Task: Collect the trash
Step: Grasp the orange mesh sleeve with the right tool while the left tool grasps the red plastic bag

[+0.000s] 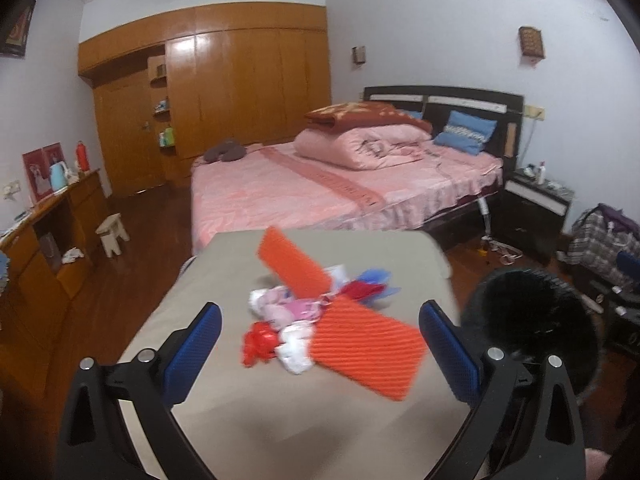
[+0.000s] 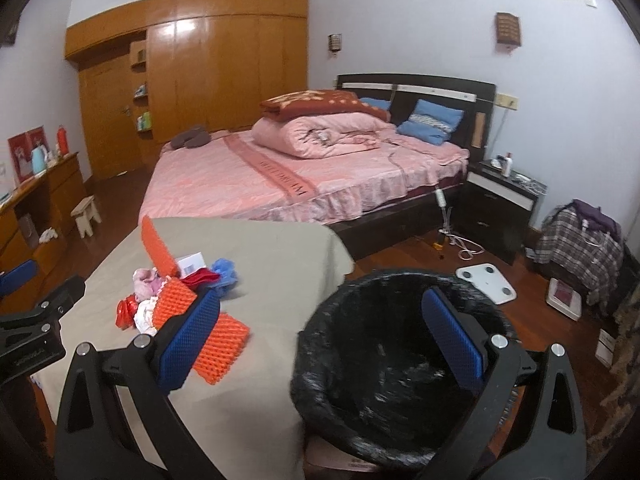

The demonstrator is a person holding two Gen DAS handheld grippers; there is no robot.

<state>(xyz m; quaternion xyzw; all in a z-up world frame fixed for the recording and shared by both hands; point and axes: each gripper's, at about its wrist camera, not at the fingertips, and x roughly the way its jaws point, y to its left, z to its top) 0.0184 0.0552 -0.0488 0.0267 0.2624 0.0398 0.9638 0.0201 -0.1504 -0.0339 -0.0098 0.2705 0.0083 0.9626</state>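
Writing: the pink bed (image 2: 248, 192) carries a darker runner with lettering, too blurred to read. A white box (image 2: 191, 263) in the pile shows a printed label, unreadable. Small raised lettering on the left gripper body at the left edge of the right wrist view, also illegible.

Trash pile (image 1: 320, 312) sits mid-frame in the left wrist view, on a table draped in plain beige cloth (image 1: 280, 420). Contents: two orange foam sheets, ribbed and rectangular, one (image 1: 370, 350) lying flat at the lower right of the pile, the other (image 1: 294, 266) propped at a tilt behind it. Around them crumpled soft scraps: white and pink wrappers (image 1: 280, 308), a glossy red wad (image 1: 260, 342), a blue frilly mesh piece (image 1: 378, 278).

Left gripper (image 1: 320, 354): spread wide, nothing between the blue textured pads (image 1: 194, 354), pile framed in the gap, not touched.

Right gripper (image 2: 320, 338): also wide apart, empty. Its left pad (image 2: 192, 338) overlaps the flat orange sheet in the picture; contact cannot be told. Its right pad shows over the bin.

Bin (image 2: 400, 364): round, lined with a crinkled black plastic bag, lower centre-right of the right wrist view, just beside the table edge. Inside looks dark; contents cannot be told.

Floor: reddish wood boards; a white scale (image 2: 486, 278) lies beyond the bin
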